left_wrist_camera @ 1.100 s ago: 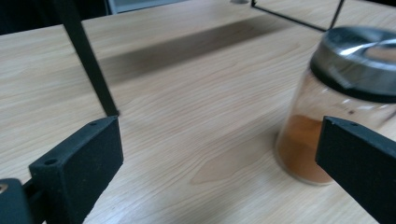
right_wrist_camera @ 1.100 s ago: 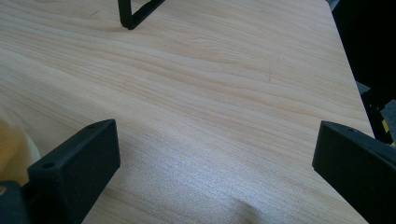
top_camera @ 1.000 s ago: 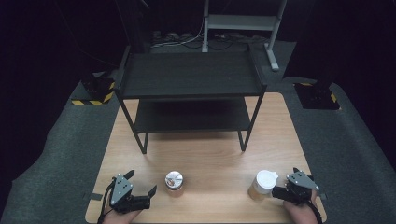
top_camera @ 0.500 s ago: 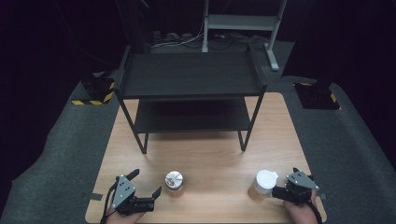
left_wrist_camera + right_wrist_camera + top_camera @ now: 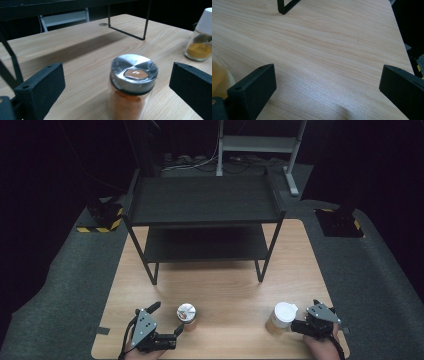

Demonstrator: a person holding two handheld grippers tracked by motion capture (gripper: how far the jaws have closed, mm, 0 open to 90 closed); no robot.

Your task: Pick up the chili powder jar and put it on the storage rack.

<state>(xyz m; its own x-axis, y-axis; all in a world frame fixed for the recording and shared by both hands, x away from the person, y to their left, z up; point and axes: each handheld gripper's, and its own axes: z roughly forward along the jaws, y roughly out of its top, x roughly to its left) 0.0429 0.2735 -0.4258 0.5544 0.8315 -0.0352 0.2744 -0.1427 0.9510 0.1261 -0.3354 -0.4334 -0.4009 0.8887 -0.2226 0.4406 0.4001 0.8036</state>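
A glass spice jar (image 5: 186,314) with a silver lid and orange-brown powder stands near the table's front edge. My left gripper (image 5: 168,316) is open just left of it, one fingertip close to its base. In the left gripper view the jar (image 5: 132,82) sits in the gap between the wide jaws of my left gripper (image 5: 117,73), touching neither. A second jar (image 5: 281,317) with a white cap and yellow powder stands at the front right, also seen as the white-capped jar (image 5: 201,35). My right gripper (image 5: 305,314) is open beside it; between the jaws of my right gripper (image 5: 328,77) lies bare wood.
A black two-level metal shelf (image 5: 202,200) stands on the far half of the wooden table (image 5: 225,285), with thin legs (image 5: 263,265) toward me. A yellow blur (image 5: 217,75) sits at the left edge of the right gripper view. Dark carpet surrounds the table.
My left gripper has shifted right and turned toward the silver-lidded jar, so its jaws now frame it. The right gripper and both jars have stayed put.
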